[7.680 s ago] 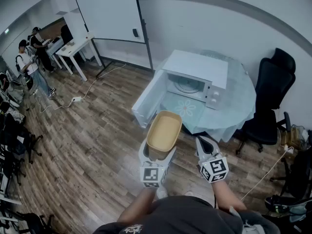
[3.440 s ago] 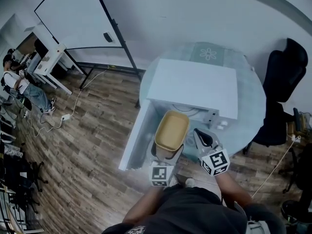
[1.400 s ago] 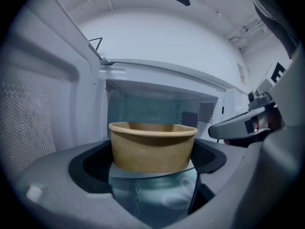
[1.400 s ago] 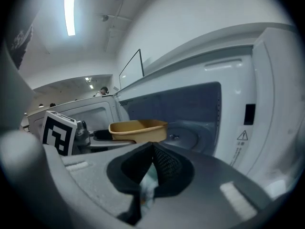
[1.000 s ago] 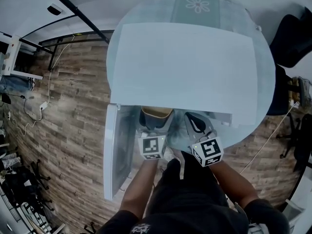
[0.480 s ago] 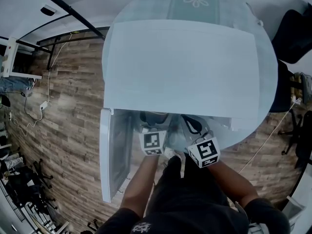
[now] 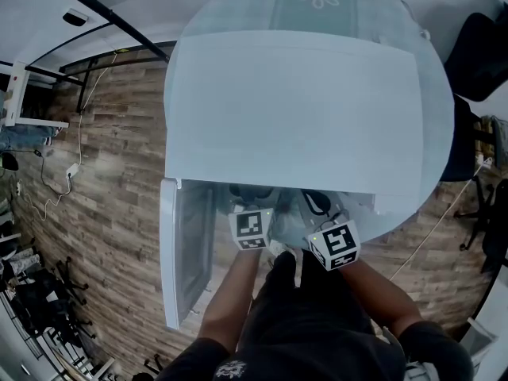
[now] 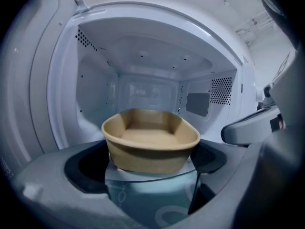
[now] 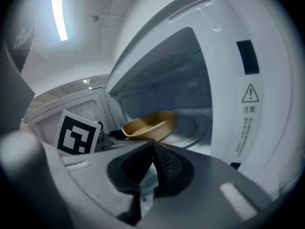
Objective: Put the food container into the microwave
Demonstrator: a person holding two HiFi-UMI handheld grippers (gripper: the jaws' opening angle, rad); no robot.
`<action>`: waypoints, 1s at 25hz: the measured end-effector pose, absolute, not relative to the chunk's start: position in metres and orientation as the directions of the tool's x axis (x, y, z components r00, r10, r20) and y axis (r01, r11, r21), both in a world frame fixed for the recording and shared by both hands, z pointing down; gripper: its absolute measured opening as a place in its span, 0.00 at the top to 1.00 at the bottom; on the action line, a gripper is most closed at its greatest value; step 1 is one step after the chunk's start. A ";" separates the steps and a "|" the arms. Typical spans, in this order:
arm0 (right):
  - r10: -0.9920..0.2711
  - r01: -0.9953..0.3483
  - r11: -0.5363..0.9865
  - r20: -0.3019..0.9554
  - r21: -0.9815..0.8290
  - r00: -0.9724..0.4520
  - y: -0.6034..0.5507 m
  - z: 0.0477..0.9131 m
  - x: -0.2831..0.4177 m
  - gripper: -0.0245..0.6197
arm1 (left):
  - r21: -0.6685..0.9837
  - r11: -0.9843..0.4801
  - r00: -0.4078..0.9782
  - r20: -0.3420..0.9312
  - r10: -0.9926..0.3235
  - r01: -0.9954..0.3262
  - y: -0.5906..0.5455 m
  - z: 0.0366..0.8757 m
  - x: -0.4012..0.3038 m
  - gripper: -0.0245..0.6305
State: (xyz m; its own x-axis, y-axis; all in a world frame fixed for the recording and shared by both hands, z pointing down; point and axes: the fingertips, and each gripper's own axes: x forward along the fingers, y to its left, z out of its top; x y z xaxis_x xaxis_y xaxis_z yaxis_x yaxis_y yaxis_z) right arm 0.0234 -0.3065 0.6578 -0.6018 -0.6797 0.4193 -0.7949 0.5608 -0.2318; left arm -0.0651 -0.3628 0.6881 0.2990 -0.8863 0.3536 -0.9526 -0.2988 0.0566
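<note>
A wood-plank floor (image 7: 103, 181) fills the left of the head view. At the centre stands a round table (image 7: 373, 6) under a pale cloth with a flower print. The white microwave (image 7: 294, 109) sits on it and takes up most of the upper middle of the frame. Its door (image 7: 186, 252) is swung open toward the lower left. A dark office chair (image 7: 480, 38) shows at the upper right edge.

Your left gripper (image 8: 152, 151) reaches into the open cavity. In the head view only its marker cube (image 7: 252, 230) and the rear of its body show below the microwave's front edge. Its jaws stand wide apart and are closed onto the food container (image 8: 150, 142), with one dark pad against each side of it. The container is a tan, oval, open bowl with nothing in it. It is level, in the lower centre of the left gripper view, and already inside the cavity. It is over the front of the glass turntable (image 9: 193, 128), but you cannot tell whether its base rests on the glass.

Your right gripper (image 9: 153, 149) is just right of the left one, outside the opening near the front panel, where a warning triangle label (image 9: 250, 94) shows at the right. Its jaws are closed, pad against pad, and hold nothing.
</note>
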 end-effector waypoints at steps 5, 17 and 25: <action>-0.679 -0.788 0.569 0.408 -0.233 -0.611 -0.303 0.652 0.020 0.96 | 0.067 -0.299 0.302 0.372 -0.878 -0.952 -0.350 0.688 -0.064 0.17; -0.703 -0.789 0.583 0.366 -0.194 -0.610 -0.274 0.620 0.007 0.96 | 0.074 -0.349 0.353 0.338 -0.872 -0.934 -0.273 0.652 -0.057 0.17; -0.727 -0.792 0.593 0.329 -0.142 -0.603 -0.227 0.580 -0.006 0.96 | 0.059 -0.377 0.379 0.263 -0.887 -0.924 -0.219 0.596 -0.075 0.22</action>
